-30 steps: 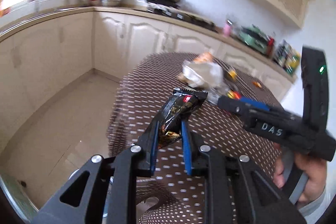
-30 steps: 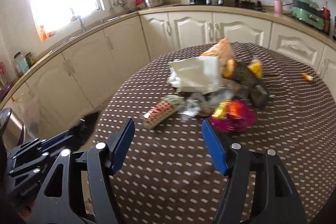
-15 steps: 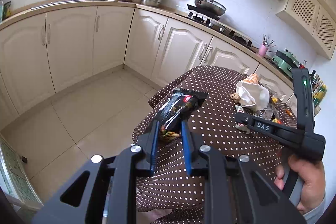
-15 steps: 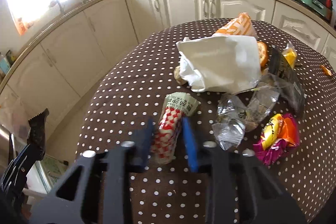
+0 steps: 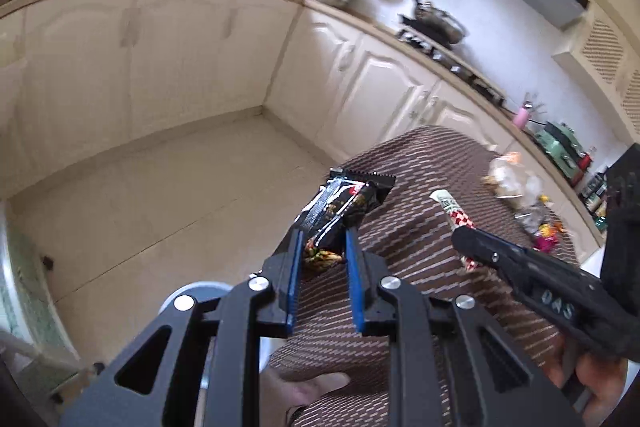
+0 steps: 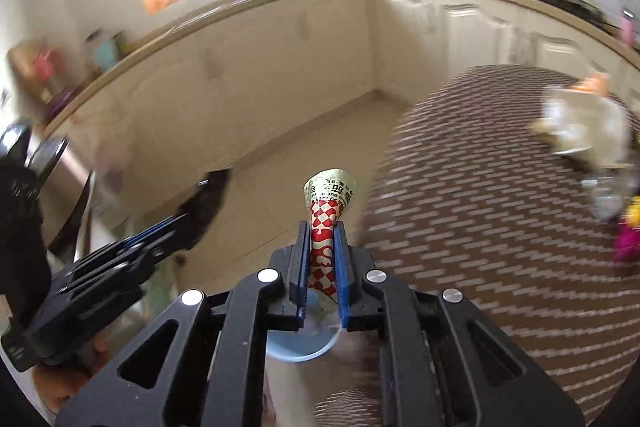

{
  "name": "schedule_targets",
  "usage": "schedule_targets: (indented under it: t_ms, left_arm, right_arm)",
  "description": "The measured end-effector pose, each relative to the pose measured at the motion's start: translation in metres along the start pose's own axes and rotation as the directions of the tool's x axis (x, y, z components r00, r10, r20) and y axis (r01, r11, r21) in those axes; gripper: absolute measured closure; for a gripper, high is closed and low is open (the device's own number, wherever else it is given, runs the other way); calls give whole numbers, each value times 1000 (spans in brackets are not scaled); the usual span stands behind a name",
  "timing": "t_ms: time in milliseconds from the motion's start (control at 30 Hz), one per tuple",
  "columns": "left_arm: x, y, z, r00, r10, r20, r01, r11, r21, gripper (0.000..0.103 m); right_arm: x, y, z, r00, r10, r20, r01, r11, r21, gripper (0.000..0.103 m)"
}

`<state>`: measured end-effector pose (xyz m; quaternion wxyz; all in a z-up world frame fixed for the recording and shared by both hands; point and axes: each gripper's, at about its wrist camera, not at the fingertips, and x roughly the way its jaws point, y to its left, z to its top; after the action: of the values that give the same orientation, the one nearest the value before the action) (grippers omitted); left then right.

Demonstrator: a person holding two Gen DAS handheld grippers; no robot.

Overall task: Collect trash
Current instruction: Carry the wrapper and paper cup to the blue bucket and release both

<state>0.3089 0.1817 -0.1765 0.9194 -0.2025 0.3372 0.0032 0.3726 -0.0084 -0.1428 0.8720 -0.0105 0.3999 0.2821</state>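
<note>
My left gripper (image 5: 322, 247) is shut on a black snack wrapper (image 5: 340, 205) and holds it in the air beside the left edge of the brown dotted table (image 5: 404, 239). My right gripper (image 6: 324, 241) is shut on a red-and-white checked paper cone wrapper (image 6: 328, 211), lifted off the table over its left edge; it also shows in the left wrist view (image 5: 454, 213). More trash lies in a pile (image 6: 592, 143) at the far right of the table: a white paper bag, clear plastic, pink and yellow wrappers.
A light blue round rim (image 6: 300, 345) sits low below my right gripper; it also shows in the left wrist view (image 5: 196, 291). Cream cabinets (image 5: 160, 59) and a counter run along the walls. Tiled floor (image 5: 160, 195) lies left of the table.
My right gripper has shut on the checked cone wrapper and lifted it off the table to the left. My left gripper still holds the black wrapper and has swung left.
</note>
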Motion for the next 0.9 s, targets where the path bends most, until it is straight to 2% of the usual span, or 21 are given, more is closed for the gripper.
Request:
schedule_targets:
  t_ms: [133, 200, 333, 533, 600, 633, 667, 900]
  left_arm:
    - [6, 49, -22, 995, 80, -61, -84, 994, -69, 84]
    - [11, 68, -31, 989, 117, -90, -125, 988, -91, 84]
    - [39, 100, -48, 973, 145, -178, -171, 976, -136, 84]
    - [78, 110, -55, 963, 117, -241, -158, 975, -158, 82]
    - [85, 110, -55, 965, 86, -248, -134, 975, -180, 76]
    - [88, 109, -55, 966, 75, -248, -124, 975, -186, 67]
    - [89, 108, -55, 967, 84, -242, -129, 975, -179, 62]
    - [88, 110, -60, 960, 122, -253, -166, 973, -162, 61]
  right_arm:
    - [41, 40, -19, 994, 63, -87, -67, 997, -49, 93]
    - [70, 53, -31, 985, 85, -152, -94, 994, -51, 93]
    - [108, 63, -52, 972, 75, -224, -89, 995, -52, 93]
    - [132, 54, -53, 967, 52, -250, -63, 997, -37, 93]
    - [135, 47, -56, 966, 45, -254, -54, 998, -30, 92]
    - [138, 47, -57, 966, 43, -256, -52, 998, -28, 92]
    - [140, 45, -58, 965, 38, -259, -47, 999, -27, 92]
    - [145, 50, -61, 962, 40, -270, -47, 999, -20, 92]
